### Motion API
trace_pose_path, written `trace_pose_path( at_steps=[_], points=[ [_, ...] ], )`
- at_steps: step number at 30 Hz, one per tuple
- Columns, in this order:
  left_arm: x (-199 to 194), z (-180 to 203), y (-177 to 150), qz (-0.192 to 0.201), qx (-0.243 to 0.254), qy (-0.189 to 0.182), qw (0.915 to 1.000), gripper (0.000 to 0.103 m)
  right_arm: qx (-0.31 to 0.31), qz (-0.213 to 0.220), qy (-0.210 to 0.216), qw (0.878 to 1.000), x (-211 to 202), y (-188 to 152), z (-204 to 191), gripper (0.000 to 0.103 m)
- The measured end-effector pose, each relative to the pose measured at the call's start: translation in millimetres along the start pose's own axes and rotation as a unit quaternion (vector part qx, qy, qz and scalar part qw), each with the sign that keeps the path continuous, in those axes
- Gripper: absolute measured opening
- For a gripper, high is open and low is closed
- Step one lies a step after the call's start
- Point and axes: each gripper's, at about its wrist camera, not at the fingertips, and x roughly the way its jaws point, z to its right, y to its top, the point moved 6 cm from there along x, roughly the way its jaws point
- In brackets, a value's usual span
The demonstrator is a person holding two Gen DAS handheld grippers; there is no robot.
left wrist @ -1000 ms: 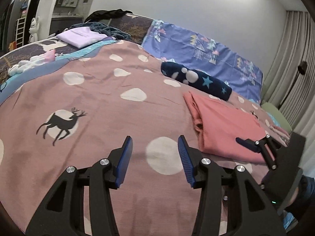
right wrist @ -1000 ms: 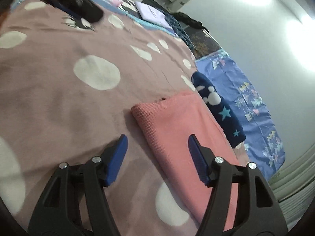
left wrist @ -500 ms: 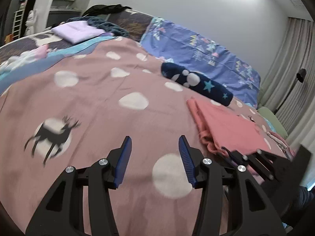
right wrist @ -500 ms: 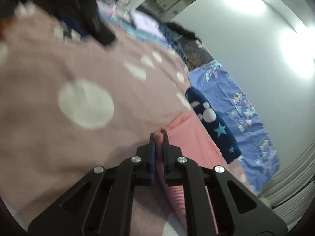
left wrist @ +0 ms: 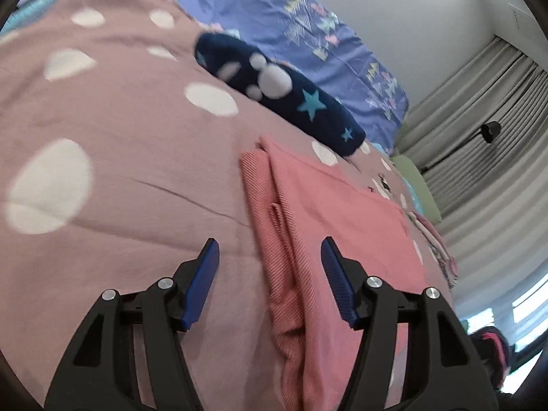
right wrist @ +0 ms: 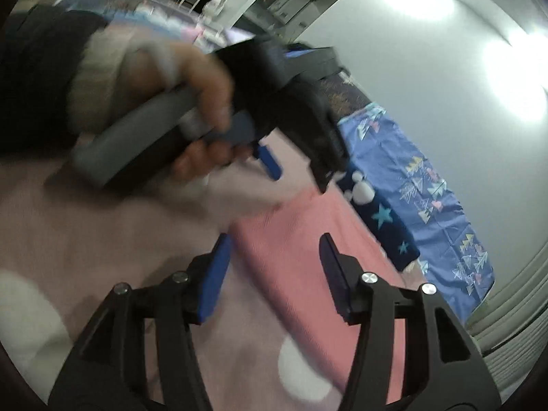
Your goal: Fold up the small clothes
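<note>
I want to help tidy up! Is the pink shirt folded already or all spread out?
Folded. The pink shirt lies as a narrow flat rectangle on the dotted blanket, with doubled layers showing along its left edge.

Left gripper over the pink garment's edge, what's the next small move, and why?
Probably lower the left gripper onto the layered edge of the pink garment and close. Its jaws are opening and straddle that edge without pressing it. The right gripper is opening too and holds nothing.
</note>
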Motion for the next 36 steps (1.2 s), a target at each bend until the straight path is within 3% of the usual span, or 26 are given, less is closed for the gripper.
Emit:
trace_pose_path(
  at_steps=[6,8,9,10,12,14,16,18,21,23,26,28,29,31,33,36],
  points=[
    [31,9,16,-0.020,0.015,-0.036,0.9991,0.063,-0.001,-0.040,-0.002,0.999,37,5,-2,0.050],
    [46,15,25,-0.028,0.028,-0.044,0.9982,0.059,0.005,-0.048,0.004,0.999,48,8,-4,0.034],
    [50,15,27,-0.031,0.030,-0.042,0.9982,0.048,0.004,-0.056,0.007,0.998,56,10,-5,0.027],
    [58,13,30,-0.039,0.024,-0.036,0.9983,0.029,0.000,-0.062,0.010,0.998,63,10,-6,0.008],
    [64,4,37,-0.046,-0.013,-0.042,0.9980,0.011,0.000,-0.063,0.012,0.998,67,12,-6,0.004],
    [53,5,44,-0.016,-0.037,-0.069,0.9968,0.008,0.031,-0.032,0.021,0.999,48,23,5,0.004],
    [32,12,48,0.025,-0.028,-0.091,0.9952,0.007,0.069,-0.023,0.035,0.997,36,28,16,0.004],
    [25,10,50,0.041,-0.022,-0.075,0.9961,0.006,0.086,-0.029,0.052,0.995,38,27,18,0.004],
    [40,-14,41,0.025,-0.027,-0.008,0.9993,0.005,0.070,-0.076,0.075,0.992,60,12,-1,0.004],
    [42,-27,40,0.019,-0.073,-0.038,0.9964,0.005,0.059,-0.073,0.062,0.994,60,13,-3,0.005],
    [37,-25,39,0.020,-0.064,-0.040,0.9970,0.012,0.064,-0.062,0.061,0.994,51,13,-2,0.011],
    [38,-19,37,0.013,-0.048,-0.046,0.9977,0.026,0.077,-0.062,0.062,0.993,45,9,4,0.017],
    [37,-14,36,0.008,-0.038,-0.053,0.9979,0.031,0.081,-0.062,0.058,0.993,42,6,7,0.026],
    [35,-3,31,-0.001,-0.009,-0.066,0.9978,0.051,0.085,-0.065,0.051,0.993,37,-1,11,0.037],
    [40,7,30,-0.012,0.014,-0.068,0.9975,0.060,0.080,-0.076,0.051,0.993,43,-3,15,0.039],
    [48,14,29,-0.023,0.032,-0.057,0.9976,0.062,0.073,-0.083,0.046,0.993,53,-3,11,0.040]
  ],
)
